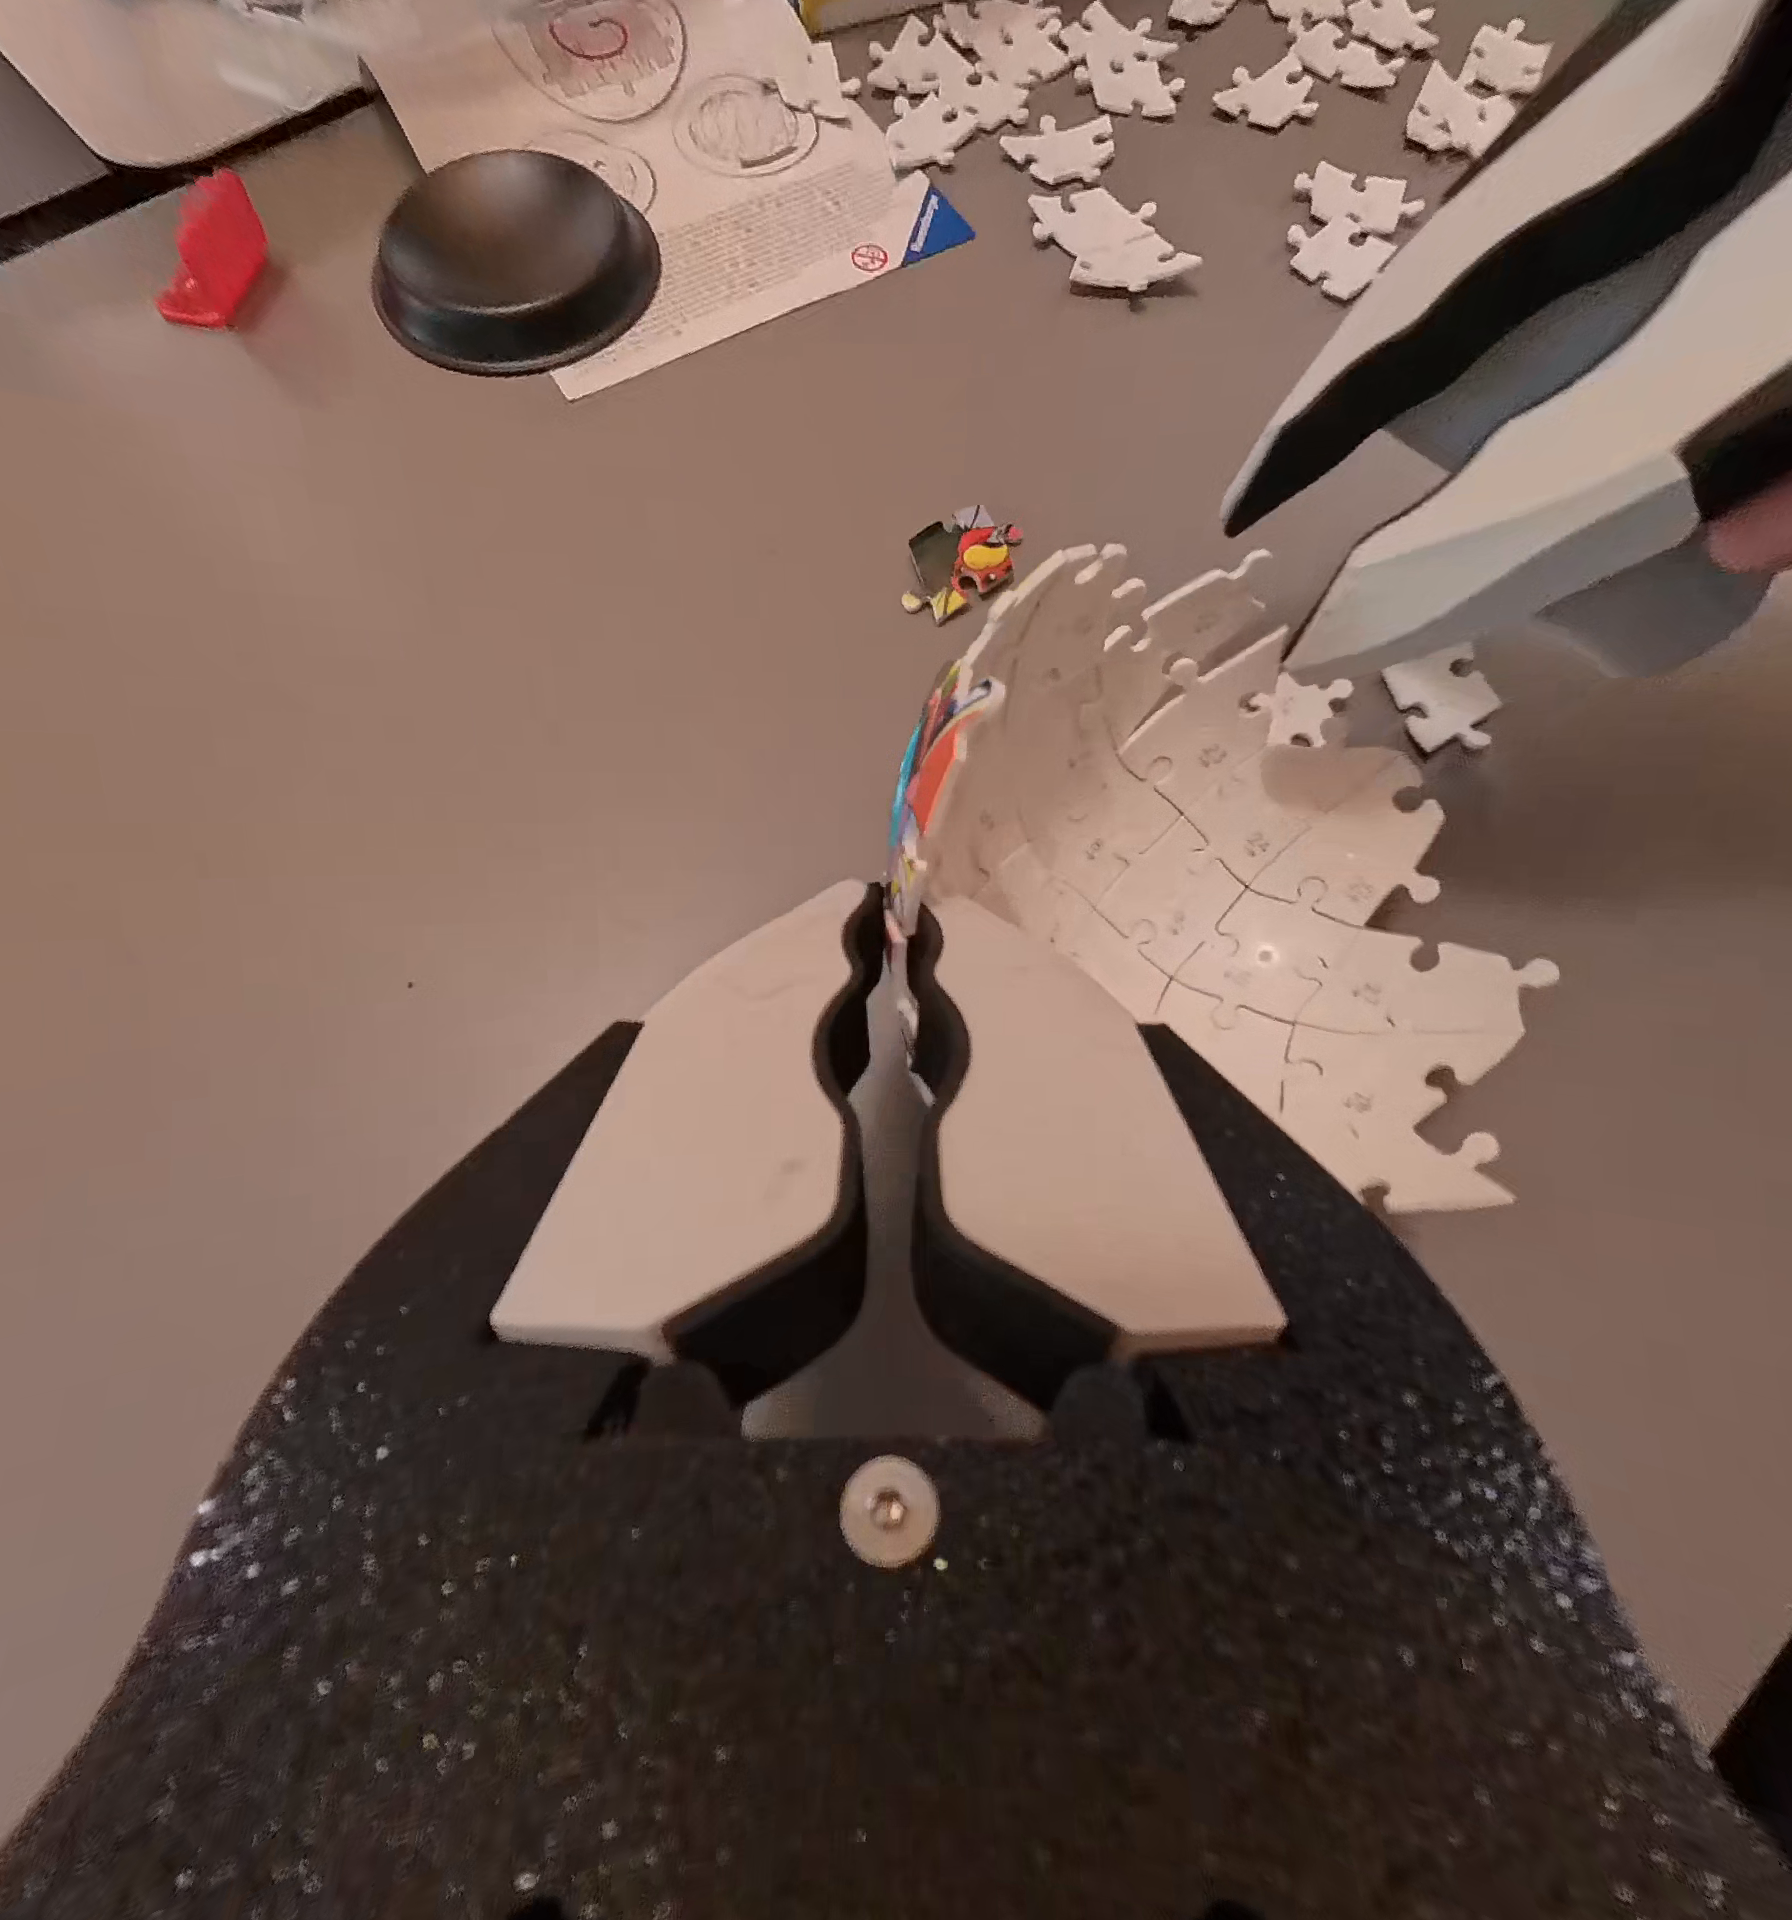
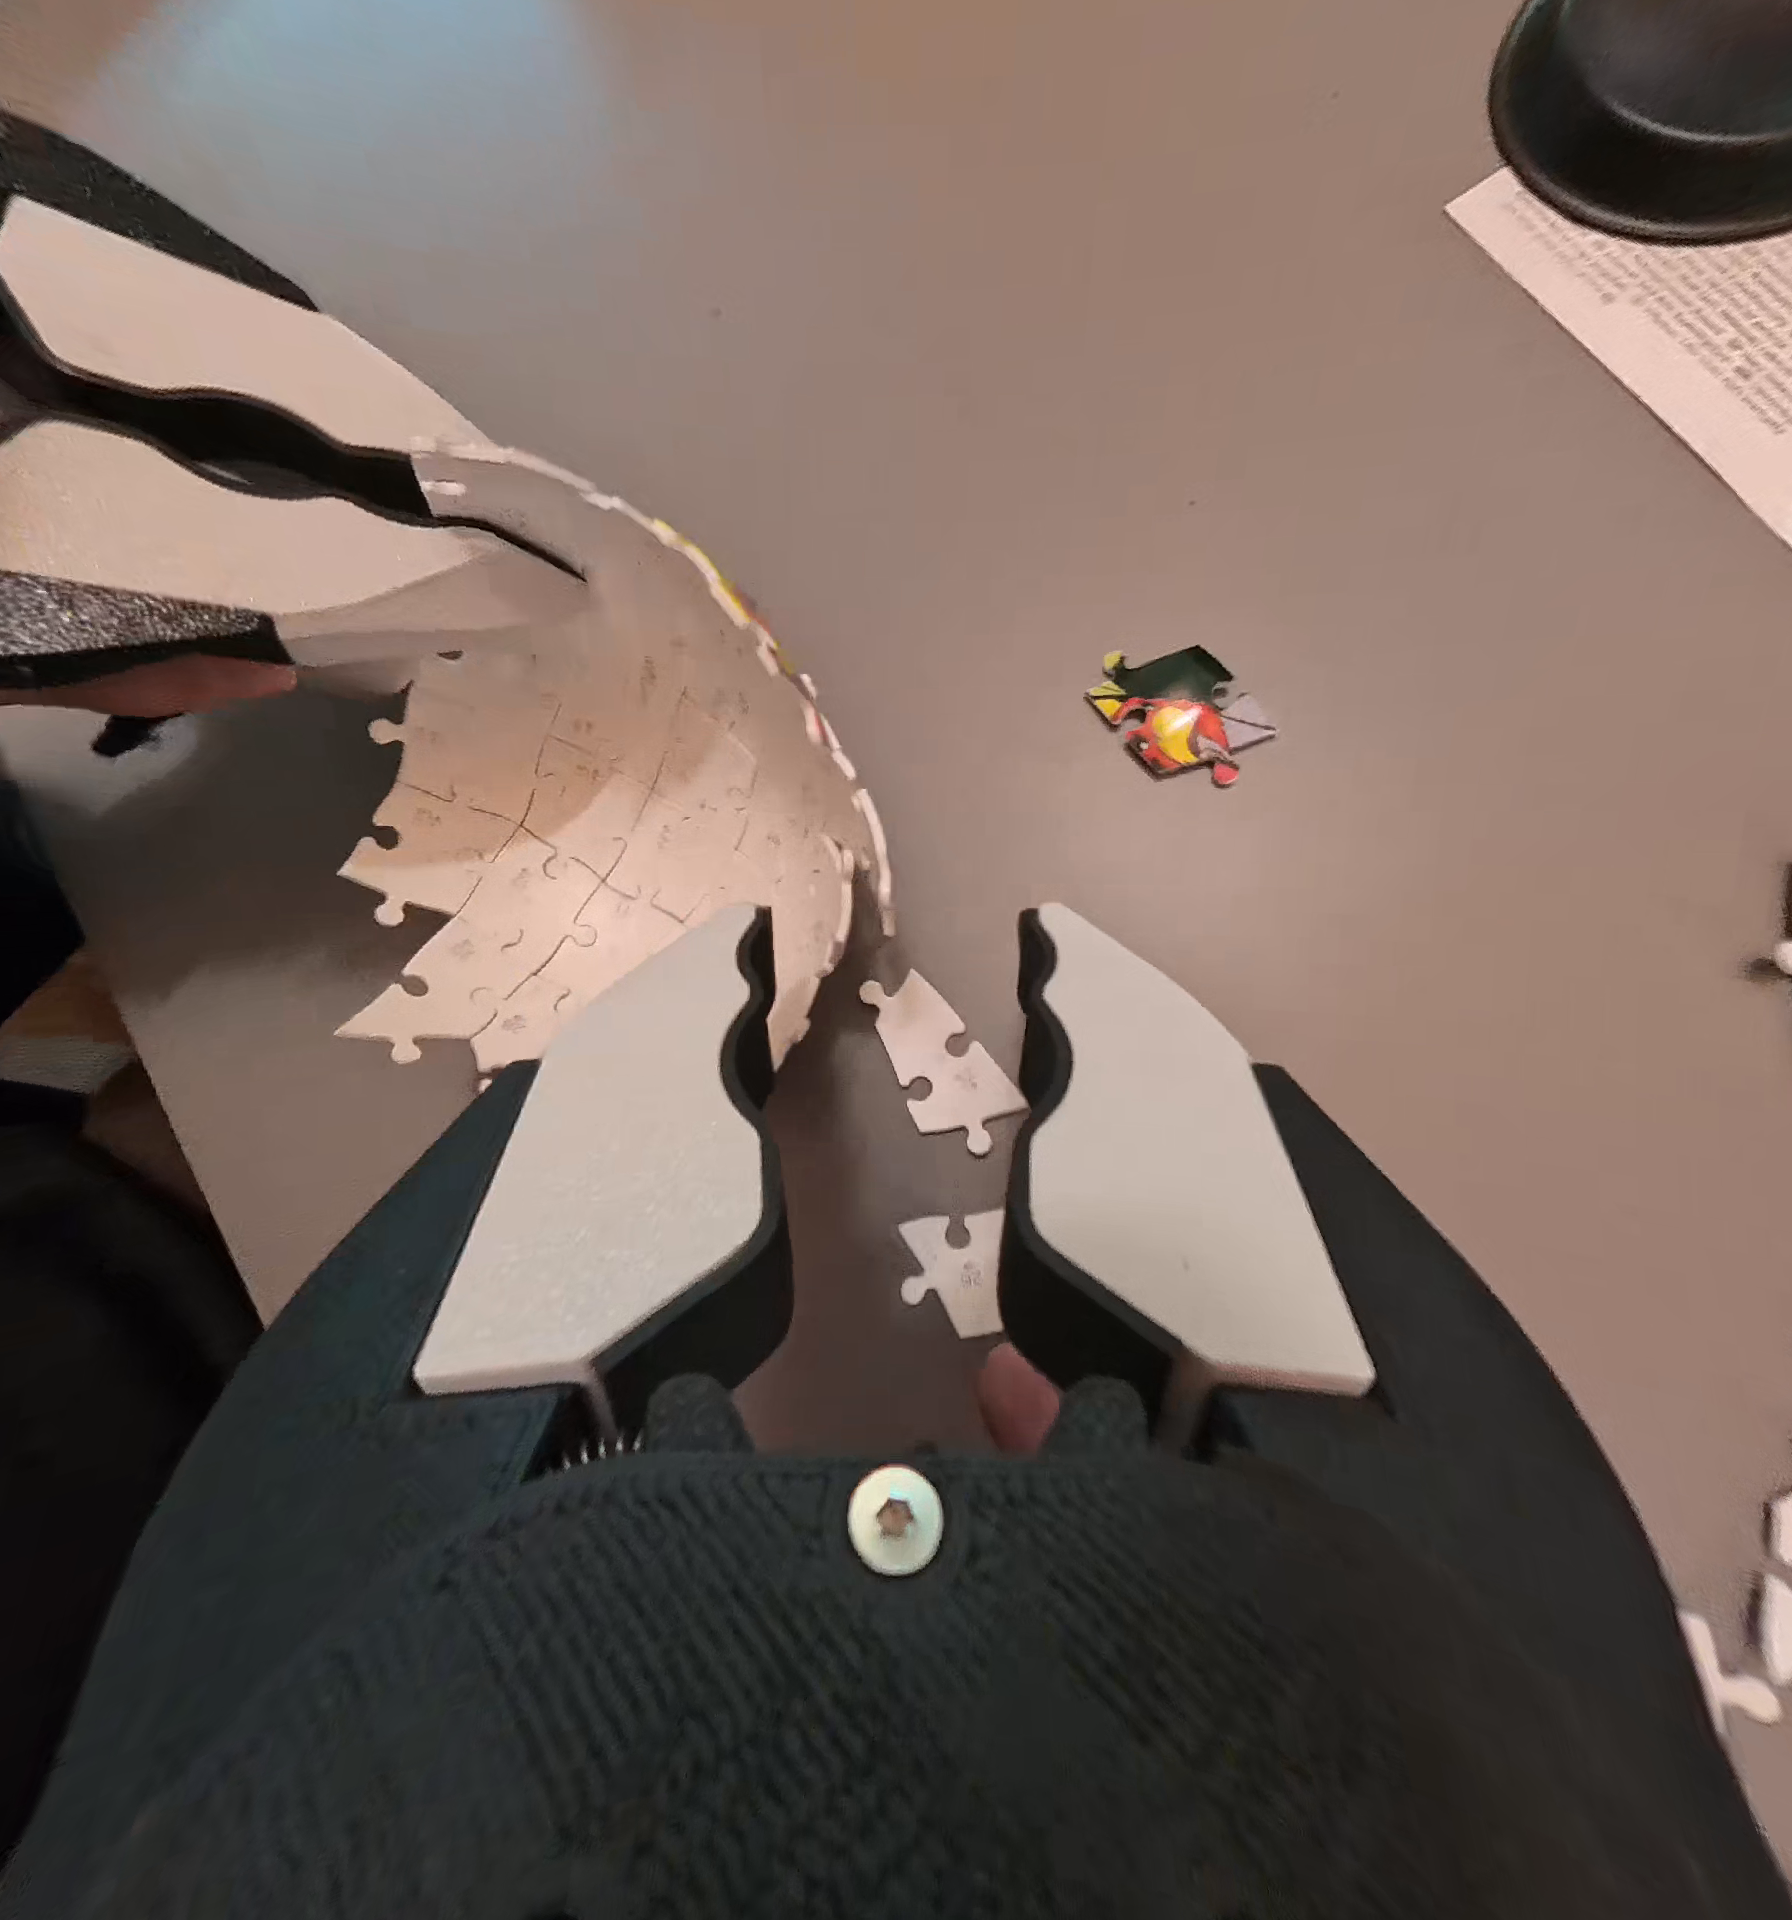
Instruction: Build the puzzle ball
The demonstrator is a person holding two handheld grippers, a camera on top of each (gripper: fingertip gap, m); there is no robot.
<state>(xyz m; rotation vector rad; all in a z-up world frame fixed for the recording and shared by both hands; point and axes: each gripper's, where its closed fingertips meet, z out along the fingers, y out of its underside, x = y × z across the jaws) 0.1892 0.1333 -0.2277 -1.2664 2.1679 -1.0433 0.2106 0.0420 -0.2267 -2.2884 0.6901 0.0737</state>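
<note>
A curved, partly joined shell of puzzle pieces [image 1: 1214, 914] rests on the grey table, white inner side showing, coloured side outward. My left gripper [image 1: 902, 914] is shut on the shell's near edge. The shell also shows in the right wrist view [image 2: 611, 790], with the left gripper [image 2: 456, 499] clamped on its rim. My right gripper [image 2: 892, 935] is open and empty, low over the table beside the shell; a loose white piece [image 2: 944, 1060] lies between its fingers and another [image 2: 959, 1268] lies nearer. In the left wrist view the right gripper [image 1: 1276, 582] hovers over the shell's far edge.
A coloured pair of joined pieces [image 1: 959, 561] lies alone on the table, also in the right wrist view [image 2: 1183, 717]. A black round stand [image 1: 513, 270] sits on a printed instruction sheet [image 1: 798, 229]. Several white loose pieces [image 1: 1100, 114] lie at the back. A red block [image 1: 211, 249] stands far left. My hands' fingertips stand some 10 cm from each other. Both grippers' tips are roughly 30 cm from the red block [image 1: 211, 249].
</note>
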